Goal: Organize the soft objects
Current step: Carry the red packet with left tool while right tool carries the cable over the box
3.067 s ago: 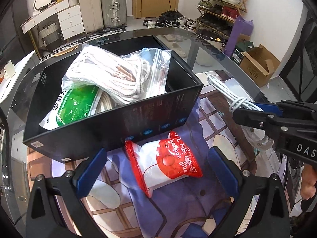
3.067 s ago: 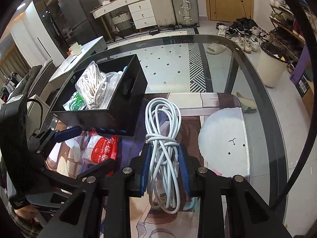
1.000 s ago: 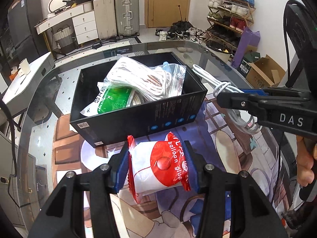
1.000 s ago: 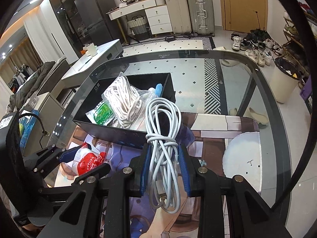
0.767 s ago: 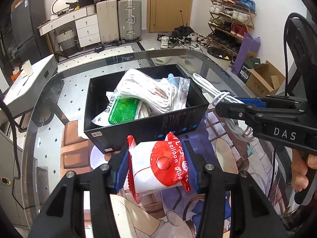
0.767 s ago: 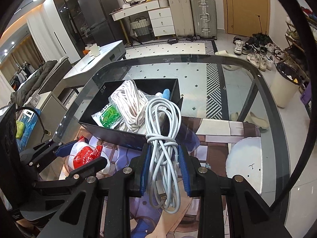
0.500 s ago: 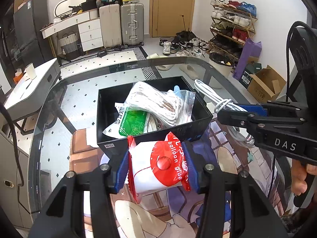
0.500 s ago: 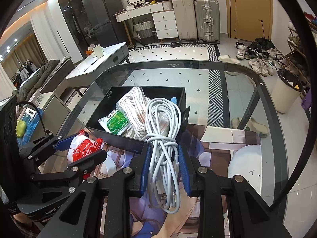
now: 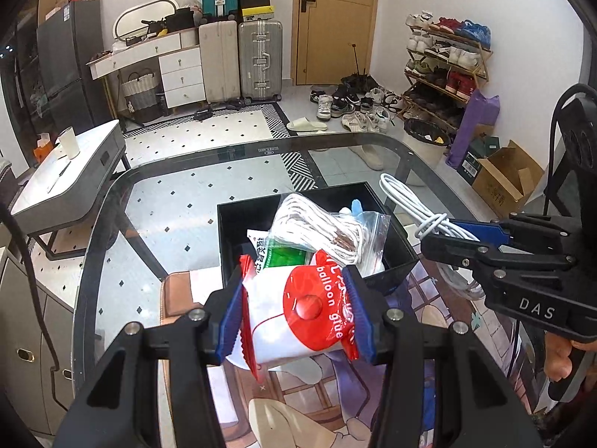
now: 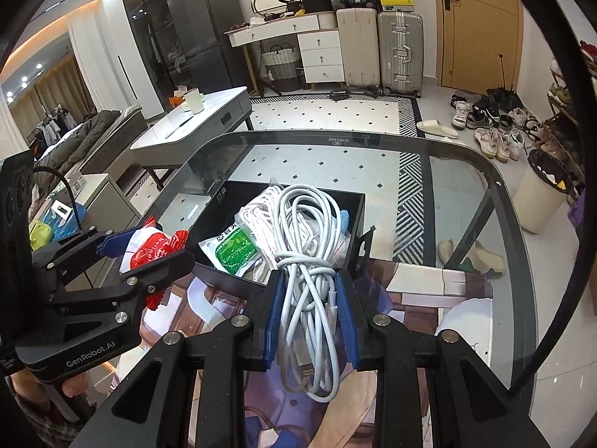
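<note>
My left gripper is shut on a red and white "balloon glue" packet and holds it in the air just in front of the black box. My right gripper is shut on a coiled white cable, raised at the box's near right corner. The black box holds a bag of white rope and a green and white packet. The packet and left gripper show at left in the right wrist view; the cable and right gripper show at right in the left wrist view.
The box stands on a glass table with a printed mat under the grippers. A white side table, suitcases, a shoe rack and a bin stand on the floor beyond.
The left gripper shut on the balloon glue packet and lifted it off the mat. Both grippers have risen and now sit higher over the box with their loads.
</note>
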Motion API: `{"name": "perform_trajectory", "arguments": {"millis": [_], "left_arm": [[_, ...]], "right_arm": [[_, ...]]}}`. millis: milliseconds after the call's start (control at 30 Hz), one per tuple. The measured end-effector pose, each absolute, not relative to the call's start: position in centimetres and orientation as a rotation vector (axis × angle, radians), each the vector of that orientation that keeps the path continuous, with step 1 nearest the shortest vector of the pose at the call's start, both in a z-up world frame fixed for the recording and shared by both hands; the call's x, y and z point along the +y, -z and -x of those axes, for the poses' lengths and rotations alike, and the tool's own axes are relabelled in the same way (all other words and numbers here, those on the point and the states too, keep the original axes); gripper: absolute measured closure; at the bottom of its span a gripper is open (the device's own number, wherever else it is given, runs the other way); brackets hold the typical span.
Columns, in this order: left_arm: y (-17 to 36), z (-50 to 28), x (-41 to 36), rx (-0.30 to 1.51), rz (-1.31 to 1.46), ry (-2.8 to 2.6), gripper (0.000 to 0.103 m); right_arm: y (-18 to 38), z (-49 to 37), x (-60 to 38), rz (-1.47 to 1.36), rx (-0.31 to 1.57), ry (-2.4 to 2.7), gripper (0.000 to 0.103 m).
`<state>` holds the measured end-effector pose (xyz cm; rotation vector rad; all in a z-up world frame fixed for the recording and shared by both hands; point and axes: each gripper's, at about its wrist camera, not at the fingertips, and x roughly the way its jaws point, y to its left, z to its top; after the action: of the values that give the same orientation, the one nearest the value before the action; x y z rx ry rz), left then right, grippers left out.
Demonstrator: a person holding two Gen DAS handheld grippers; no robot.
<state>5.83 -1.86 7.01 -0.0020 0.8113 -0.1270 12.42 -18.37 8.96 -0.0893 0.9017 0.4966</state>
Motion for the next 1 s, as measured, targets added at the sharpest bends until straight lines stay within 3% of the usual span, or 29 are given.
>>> {"name": "perform_trajectory", "arguments": {"millis": [1000], "left_arm": [[-6.4,-10.1,-0.6,0.808,0.003,0.123,0.054]], "right_arm": [[-9.0,-16.5,-17.1,0.095,0.899,-0.509,0.075]]}}
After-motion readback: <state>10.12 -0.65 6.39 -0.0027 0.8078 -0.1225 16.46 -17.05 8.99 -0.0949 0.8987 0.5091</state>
